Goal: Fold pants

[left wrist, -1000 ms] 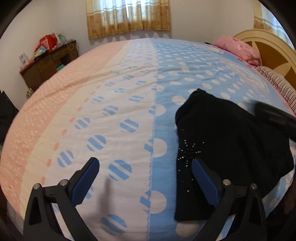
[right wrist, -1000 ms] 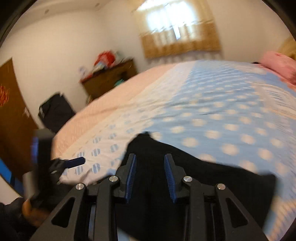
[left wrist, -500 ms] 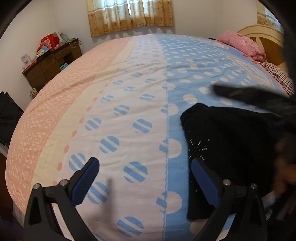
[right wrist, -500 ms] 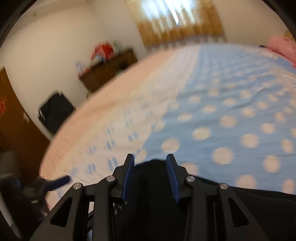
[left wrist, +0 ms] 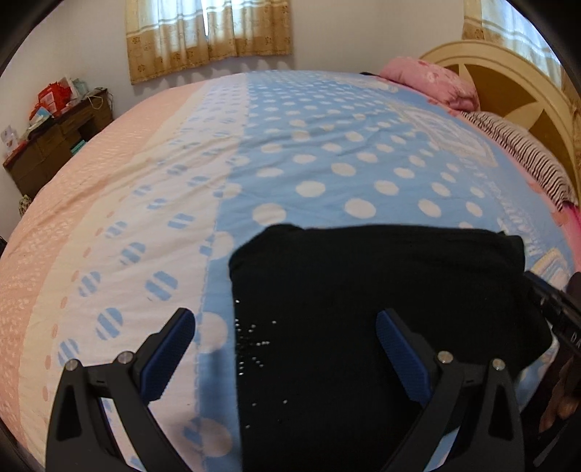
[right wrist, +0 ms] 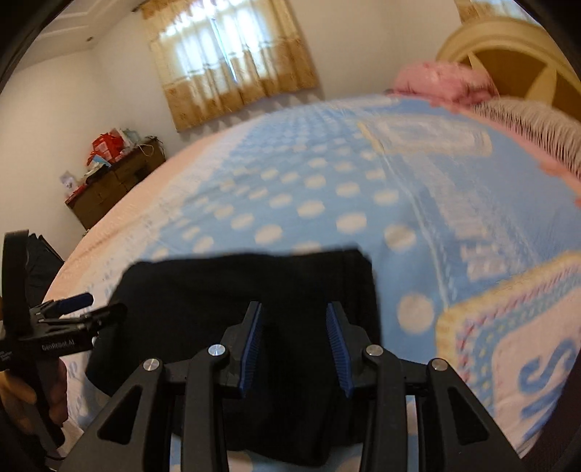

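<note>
The pants [left wrist: 381, 297] lie folded on the bed [left wrist: 326, 152], and we use them as our landmark. They are black and form a compact, roughly rectangular bundle with a straight far edge and rounded corners. They rest on the blue, white-dotted part of the bedspread, at the near edge of the bed, and their left side reaches the border where the blue part meets the white striped-dot part. Small shiny studs are scattered on the near left part of the pants.

Beyond the pants, far to the right, we see the wooden headboard [left wrist: 508, 76], with the pink pillow [left wrist: 432, 83] in front of it. Beyond the pants on the left stands a dark wooden dresser [left wrist: 54, 141] against the wall, and straight behind the bed hangs the curtain [left wrist: 207, 32].

The left gripper [left wrist: 285, 348] hovers above the near left side of the pants. Its jaws stand wide apart: the right finger is over the black cloth, the left finger over the bedspread beside the pants. It holds nothing.

The right gripper [right wrist: 294, 348] hangs over the near right part of the pants, pointing along the bed. Its jaws are partly apart, with only black cloth seen between them below; whether the blue pads touch the cloth we cannot tell.
</note>
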`<control>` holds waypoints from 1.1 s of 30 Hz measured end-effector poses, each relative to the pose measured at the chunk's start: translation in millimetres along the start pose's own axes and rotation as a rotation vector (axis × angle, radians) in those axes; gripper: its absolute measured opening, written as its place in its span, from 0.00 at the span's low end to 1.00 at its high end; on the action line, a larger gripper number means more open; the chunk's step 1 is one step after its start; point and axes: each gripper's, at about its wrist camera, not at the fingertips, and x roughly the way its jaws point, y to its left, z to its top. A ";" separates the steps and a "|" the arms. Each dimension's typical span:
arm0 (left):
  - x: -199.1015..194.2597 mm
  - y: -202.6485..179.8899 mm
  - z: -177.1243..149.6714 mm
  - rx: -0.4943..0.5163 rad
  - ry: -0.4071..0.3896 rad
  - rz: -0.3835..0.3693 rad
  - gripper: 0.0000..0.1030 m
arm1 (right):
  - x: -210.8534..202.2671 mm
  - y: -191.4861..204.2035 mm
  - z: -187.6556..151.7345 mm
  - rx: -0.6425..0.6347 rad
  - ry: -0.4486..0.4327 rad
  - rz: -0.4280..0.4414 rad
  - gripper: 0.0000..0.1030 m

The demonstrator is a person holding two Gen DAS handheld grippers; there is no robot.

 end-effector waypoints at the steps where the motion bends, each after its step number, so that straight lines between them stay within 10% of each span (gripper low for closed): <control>1: 1.8 0.1 -1.0 -0.002 0.007 0.004 0.99 | 3.5 -0.1 -2.3 0.000 -0.008 0.003 0.37; 12: -14.2 22.8 -9.0 -0.086 0.007 -0.051 1.00 | -33.5 -16.8 3.2 0.103 -0.130 0.048 0.39; 16: -18.0 32.9 -9.7 -0.157 -0.009 -0.118 1.00 | -47.5 -24.4 -3.5 0.126 -0.145 0.031 0.67; 33: 6.7 12.1 -24.5 -0.173 0.084 -0.132 1.00 | 4.3 -25.3 -34.7 0.193 0.002 -0.025 0.73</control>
